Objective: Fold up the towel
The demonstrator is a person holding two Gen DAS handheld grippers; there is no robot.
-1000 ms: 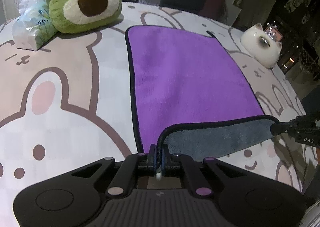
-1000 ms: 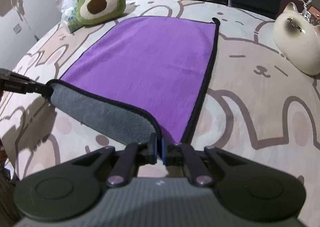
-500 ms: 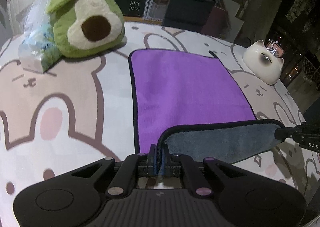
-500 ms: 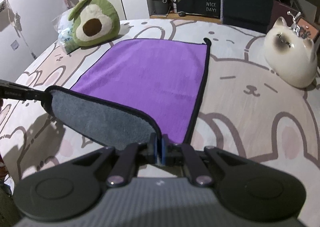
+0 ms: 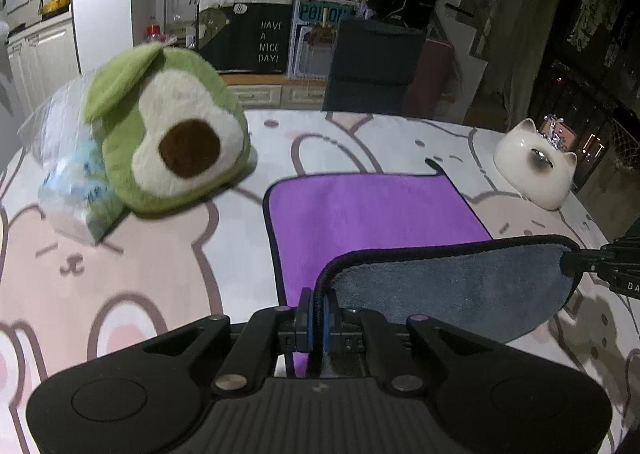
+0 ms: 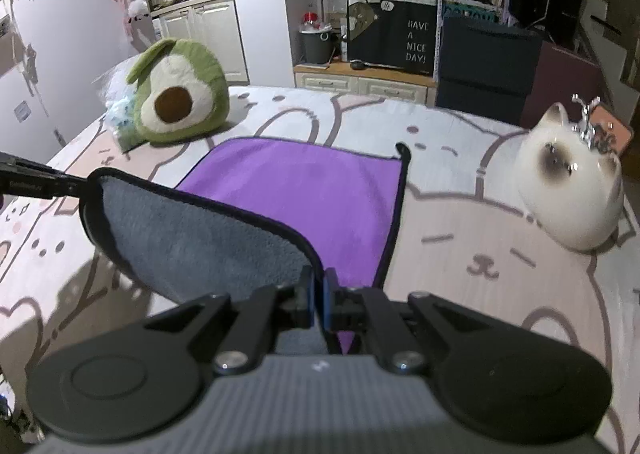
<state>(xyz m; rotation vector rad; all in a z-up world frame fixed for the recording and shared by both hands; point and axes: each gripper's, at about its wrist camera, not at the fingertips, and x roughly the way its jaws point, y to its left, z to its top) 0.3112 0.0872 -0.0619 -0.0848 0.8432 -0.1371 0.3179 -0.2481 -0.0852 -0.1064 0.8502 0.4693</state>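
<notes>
We lift the purple towel (image 5: pixel 372 213) higher than a second ago, its grey underside now hanging above the counter (image 5: pixel 120 254). Left gripper (image 5: pixel 316 318) and right gripper (image 6: pixel 319 300) fingers pinch the near corners; avocado plush (image 5: pixel 168 145) at ten o'clock.

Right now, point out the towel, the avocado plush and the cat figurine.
towel (image 6: pixel 304 189), right wrist view, flat purple top side.
avocado plush (image 5: pixel 188 149), left wrist view, brown pit patch.
cat figurine (image 6: pixel 568 205), right wrist view, white body below the face.
</notes>
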